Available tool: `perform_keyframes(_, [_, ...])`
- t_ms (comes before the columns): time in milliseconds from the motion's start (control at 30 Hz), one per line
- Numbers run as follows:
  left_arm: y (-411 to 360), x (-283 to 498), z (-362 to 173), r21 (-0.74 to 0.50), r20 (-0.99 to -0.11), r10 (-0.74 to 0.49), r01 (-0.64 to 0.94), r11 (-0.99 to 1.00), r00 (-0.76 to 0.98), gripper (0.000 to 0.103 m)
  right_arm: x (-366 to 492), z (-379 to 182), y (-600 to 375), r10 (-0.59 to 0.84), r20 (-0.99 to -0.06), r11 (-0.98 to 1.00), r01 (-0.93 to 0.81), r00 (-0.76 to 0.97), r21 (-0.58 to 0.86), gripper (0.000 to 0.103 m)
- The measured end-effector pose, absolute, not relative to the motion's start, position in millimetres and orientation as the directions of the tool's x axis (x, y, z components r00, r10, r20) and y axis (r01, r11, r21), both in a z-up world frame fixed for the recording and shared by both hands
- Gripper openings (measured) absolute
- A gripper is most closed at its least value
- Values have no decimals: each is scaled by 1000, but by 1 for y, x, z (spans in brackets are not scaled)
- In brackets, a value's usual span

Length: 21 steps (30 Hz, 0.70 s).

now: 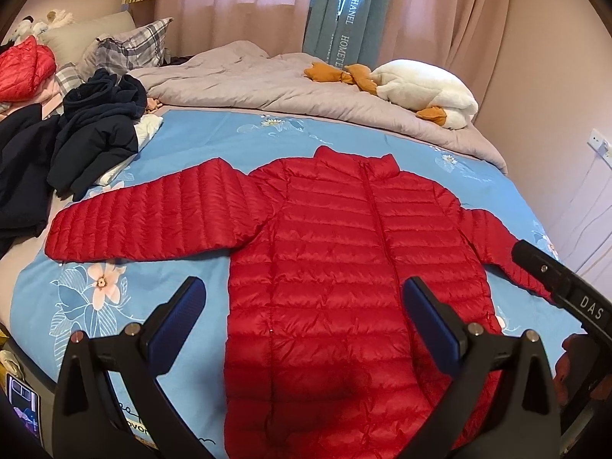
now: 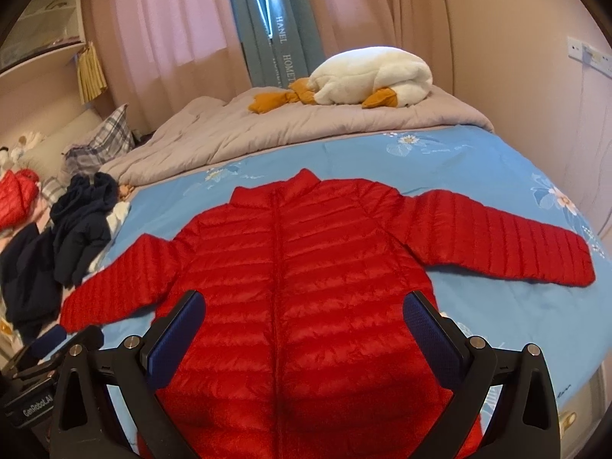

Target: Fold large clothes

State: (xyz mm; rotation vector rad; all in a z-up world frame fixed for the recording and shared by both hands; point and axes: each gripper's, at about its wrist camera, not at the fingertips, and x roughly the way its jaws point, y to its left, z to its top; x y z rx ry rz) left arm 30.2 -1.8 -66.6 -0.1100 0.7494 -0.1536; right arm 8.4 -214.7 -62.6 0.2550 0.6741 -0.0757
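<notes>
A red quilted puffer jacket (image 1: pixel 329 252) lies flat, front up and zipped, on the blue floral bedsheet (image 1: pixel 183 298), with both sleeves spread out to the sides. It also shows in the right wrist view (image 2: pixel 306 267). My left gripper (image 1: pixel 304 302) is open and empty, above the jacket's lower body. My right gripper (image 2: pixel 304 313) is open and empty, above the jacket's lower body too. The right gripper's body shows at the right edge of the left wrist view (image 1: pixel 566 290). The left gripper's body shows at the lower left of the right wrist view (image 2: pixel 42 359).
A heap of dark navy clothes (image 1: pixel 88 141) lies left of the jacket. Another red jacket (image 1: pixel 23 69) sits on pillows at far left. A grey quilt (image 1: pixel 267 88) and a white plush goose (image 1: pixel 424 91) lie at the bed's far side. Curtains hang behind.
</notes>
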Motion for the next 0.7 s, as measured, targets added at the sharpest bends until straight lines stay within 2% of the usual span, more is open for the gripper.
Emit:
perform_keyframes(333, [-8,40,-80,-188,-711,-226,130,974,665,103,9,-63,-251,15,-608,930,212,794,299,103])
perform_keyframes(700, [-26,54,-119,-164,-803,-198,110,980,562,103,-7,-89,-380,-219,-649,784,527,729,328,103])
